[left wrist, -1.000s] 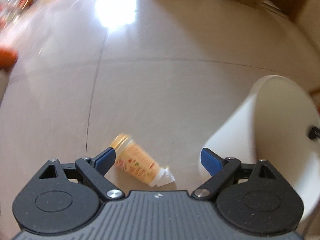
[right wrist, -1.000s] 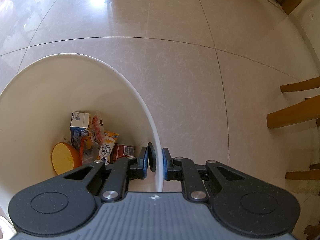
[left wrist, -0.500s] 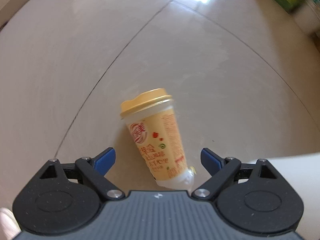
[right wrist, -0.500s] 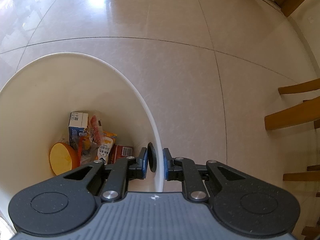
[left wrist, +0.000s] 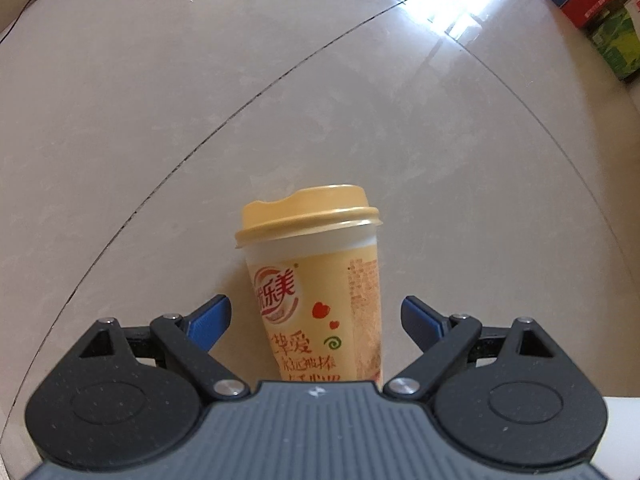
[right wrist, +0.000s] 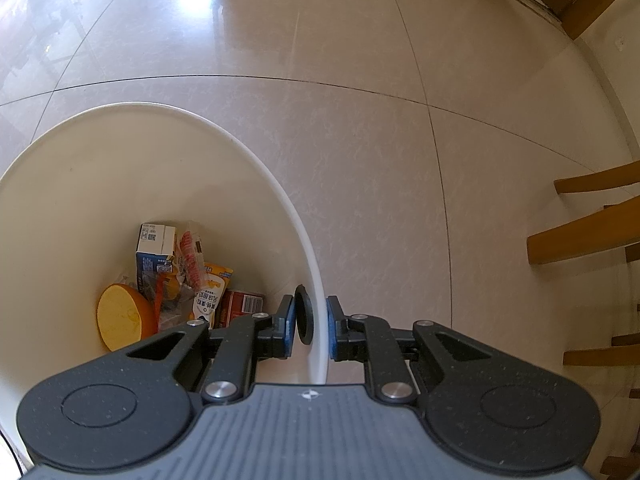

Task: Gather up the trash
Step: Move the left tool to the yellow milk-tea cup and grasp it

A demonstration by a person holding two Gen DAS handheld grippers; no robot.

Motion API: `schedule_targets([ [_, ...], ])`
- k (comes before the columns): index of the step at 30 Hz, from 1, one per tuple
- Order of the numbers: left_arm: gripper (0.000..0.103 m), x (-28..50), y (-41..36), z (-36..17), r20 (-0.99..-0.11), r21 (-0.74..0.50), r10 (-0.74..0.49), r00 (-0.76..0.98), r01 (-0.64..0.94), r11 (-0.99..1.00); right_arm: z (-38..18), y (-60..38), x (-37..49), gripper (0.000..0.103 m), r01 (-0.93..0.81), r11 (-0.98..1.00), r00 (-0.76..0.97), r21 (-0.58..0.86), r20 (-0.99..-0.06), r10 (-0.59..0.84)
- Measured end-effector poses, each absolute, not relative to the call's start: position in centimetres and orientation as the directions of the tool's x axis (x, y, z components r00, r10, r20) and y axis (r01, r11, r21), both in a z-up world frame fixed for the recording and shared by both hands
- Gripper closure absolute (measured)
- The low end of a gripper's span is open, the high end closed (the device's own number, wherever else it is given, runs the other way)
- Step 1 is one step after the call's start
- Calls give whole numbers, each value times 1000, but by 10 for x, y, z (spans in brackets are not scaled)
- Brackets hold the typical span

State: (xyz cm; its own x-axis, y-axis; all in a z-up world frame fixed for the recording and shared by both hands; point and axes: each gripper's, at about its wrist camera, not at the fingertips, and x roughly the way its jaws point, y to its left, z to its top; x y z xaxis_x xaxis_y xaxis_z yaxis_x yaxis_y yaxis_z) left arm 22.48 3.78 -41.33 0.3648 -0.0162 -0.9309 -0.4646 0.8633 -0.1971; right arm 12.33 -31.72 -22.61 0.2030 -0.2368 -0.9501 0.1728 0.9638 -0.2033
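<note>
Down comes the left gripper [left wrist: 316, 316], and the yellow-lidded paper milk-tea cup [left wrist: 316, 292] lying on the glossy beige tiled floor [left wrist: 200, 100] now fills the gap between its blue fingertips [left wrist: 210, 318], much nearer and squarer than a second ago. Those jaws stand wide apart, neither pad touching the cup's printed side. Over on the other hand, the right gripper [right wrist: 310, 328] is clamped on the rim of the round white plastic bin [right wrist: 120, 168], one pad inside, one outside, with cartons and wrappers [right wrist: 188, 276] already heaped at the bottom. So where's the danger? That cup is round, tapered and on its side: close off-centre and I'd expect it to roll or squirt out forward along the slick tile. Squeeze too hard and the thin wall may buckle, the lid may pop. Its base is hidden under the gripper body, so how deep it sits is hard to tell. A slack right-hand grip could let the bin tip.
</note>
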Motion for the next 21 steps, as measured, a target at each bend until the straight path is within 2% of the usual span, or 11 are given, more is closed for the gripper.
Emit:
schedule_targets([
  [12, 13, 233, 30, -436, -938, -172, 8, 345, -486, 857, -226, -316, 124, 84, 174, 964, 203, -203, -950, -237],
  [15, 21, 235, 34, -437, -936, -183, -1, 353, -483, 856, -226, -316, 124, 84, 175, 963, 204, -203, -950, -237],
  [17, 34, 236, 33, -437, -935, -187, -11, 355, -465, 865, -225, -316, 124, 84, 175, 963, 204, -203, -950, -237],
  [21, 34, 234, 33, -438, -936, -166, -3, 353, -433, 886, -225, -316, 124, 84, 176, 964, 204, -201, -950, -236],
])
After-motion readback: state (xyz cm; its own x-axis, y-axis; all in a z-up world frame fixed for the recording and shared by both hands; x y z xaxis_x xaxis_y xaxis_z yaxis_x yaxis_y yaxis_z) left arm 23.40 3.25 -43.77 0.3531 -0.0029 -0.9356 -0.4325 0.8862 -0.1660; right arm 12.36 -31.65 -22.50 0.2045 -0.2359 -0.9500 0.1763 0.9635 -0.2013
